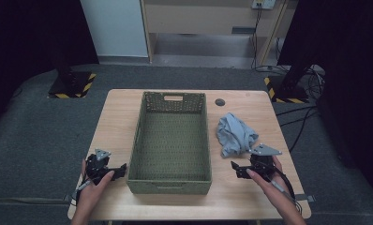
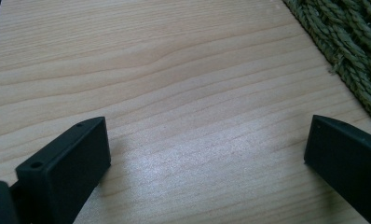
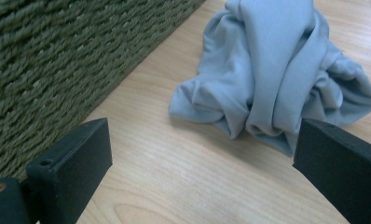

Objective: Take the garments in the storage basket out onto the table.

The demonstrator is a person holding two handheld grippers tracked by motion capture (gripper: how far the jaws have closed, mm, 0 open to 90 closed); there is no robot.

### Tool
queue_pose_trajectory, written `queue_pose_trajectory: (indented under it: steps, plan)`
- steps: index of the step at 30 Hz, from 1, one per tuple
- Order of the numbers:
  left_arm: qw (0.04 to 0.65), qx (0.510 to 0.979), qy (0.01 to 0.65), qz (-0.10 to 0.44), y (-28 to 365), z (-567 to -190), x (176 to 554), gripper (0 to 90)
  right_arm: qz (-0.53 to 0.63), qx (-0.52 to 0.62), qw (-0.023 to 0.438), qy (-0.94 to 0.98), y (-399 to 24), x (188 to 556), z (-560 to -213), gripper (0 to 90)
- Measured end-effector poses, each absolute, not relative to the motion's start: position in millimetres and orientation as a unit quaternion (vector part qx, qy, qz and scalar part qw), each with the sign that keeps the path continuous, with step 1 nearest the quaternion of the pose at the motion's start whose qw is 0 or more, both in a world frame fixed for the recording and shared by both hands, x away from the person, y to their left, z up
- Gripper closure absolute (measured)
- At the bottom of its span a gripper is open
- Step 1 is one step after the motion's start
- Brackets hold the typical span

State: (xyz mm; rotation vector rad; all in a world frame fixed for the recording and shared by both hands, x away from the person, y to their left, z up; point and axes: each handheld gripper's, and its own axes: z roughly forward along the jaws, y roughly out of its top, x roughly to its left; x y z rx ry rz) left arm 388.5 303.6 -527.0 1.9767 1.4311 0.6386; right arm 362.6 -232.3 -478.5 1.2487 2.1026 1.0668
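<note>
We take the woven basket (image 1: 169, 140) as our landmark: it sits in the middle of the tabletop (image 1: 114, 122), long side running away from us, with nothing inside that we can see. To its right, near the far half of its right wall but not touching it, lies the crumpled grey cloth (image 1: 235, 133), the thing we are about to work with.

Our right claw (image 1: 237, 169) rests low on the tabletop just right of the basket's near corner, on the near side of the cloth. It is released, jaws spread wide with nothing between them, and we judge it is held that way so it can slide forward and close on a fold. Our left claw (image 1: 120, 171) waits beside the basket's near left corner, likewise released and holding nothing, probably parked out of the way or ready to steady the basket.

The high view gives the whole layout but shows the cloth as one soft lump. The right gripper view shows the cloth (image 3: 277, 74) piled in upright folds, its near edge close ahead of the jaws, and the basket's weave (image 3: 58, 70) alongside. The left gripper view shows bare wood grain (image 2: 174, 93) between its jaws and a corner of the weave (image 2: 351, 46).
</note>
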Motion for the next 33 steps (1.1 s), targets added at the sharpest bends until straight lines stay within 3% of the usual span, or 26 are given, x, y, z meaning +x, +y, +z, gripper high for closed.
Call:
queue_pose_trajectory:
  steps: [33]
  plan:
    - [0.305,0.746,0.54,0.241,304,-527,388,0.0,0.373,0.441,0.198,0.792,-212,339,-509,4.4]
